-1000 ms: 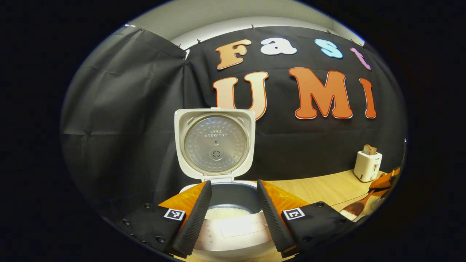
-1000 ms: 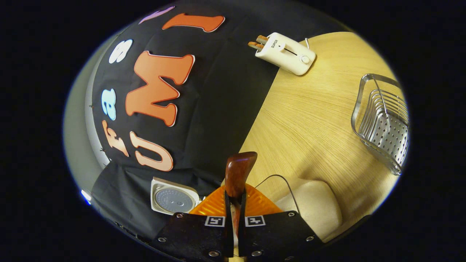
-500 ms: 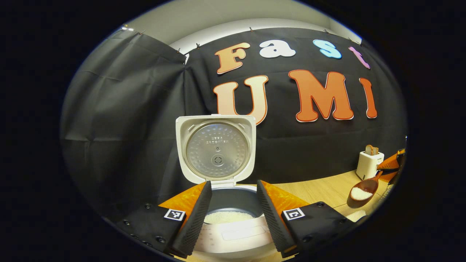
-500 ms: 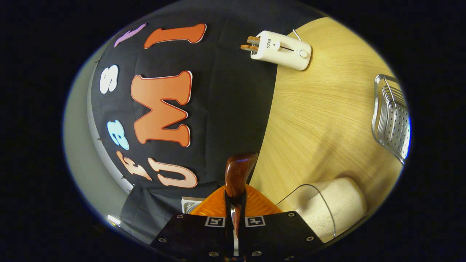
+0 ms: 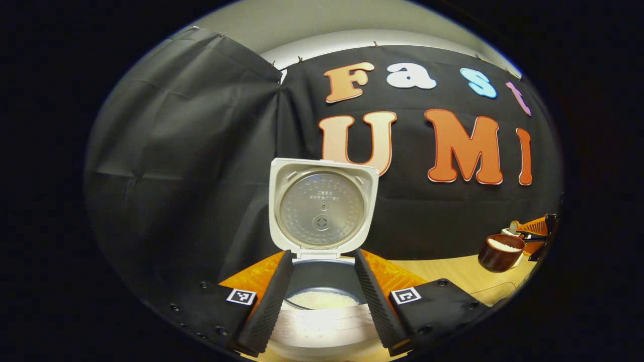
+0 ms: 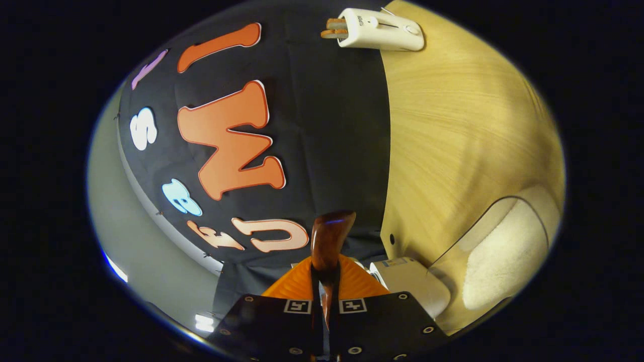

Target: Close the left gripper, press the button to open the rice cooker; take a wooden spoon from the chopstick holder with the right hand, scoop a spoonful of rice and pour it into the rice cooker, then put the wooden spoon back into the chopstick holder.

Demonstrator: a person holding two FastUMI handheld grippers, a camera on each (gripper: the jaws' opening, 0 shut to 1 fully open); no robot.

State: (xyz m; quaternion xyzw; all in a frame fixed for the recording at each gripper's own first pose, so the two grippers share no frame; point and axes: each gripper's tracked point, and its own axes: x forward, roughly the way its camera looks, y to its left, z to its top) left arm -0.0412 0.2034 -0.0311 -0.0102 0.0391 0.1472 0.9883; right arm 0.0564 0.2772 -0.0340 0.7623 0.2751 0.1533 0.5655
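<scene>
Right of the rice cooker, whose lid stands open, the right tool pinches the wooden spoon, loaded with rice. Keep the bowl level until over the pot. The left tool stays spread before the cooker.

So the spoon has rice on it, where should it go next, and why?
Probably sideways toward the rice cooker. Its lid stands open, the pot is bare to pour into, and the right gripper holds the loaded wooden spoon off to the side, not yet over it.
</scene>
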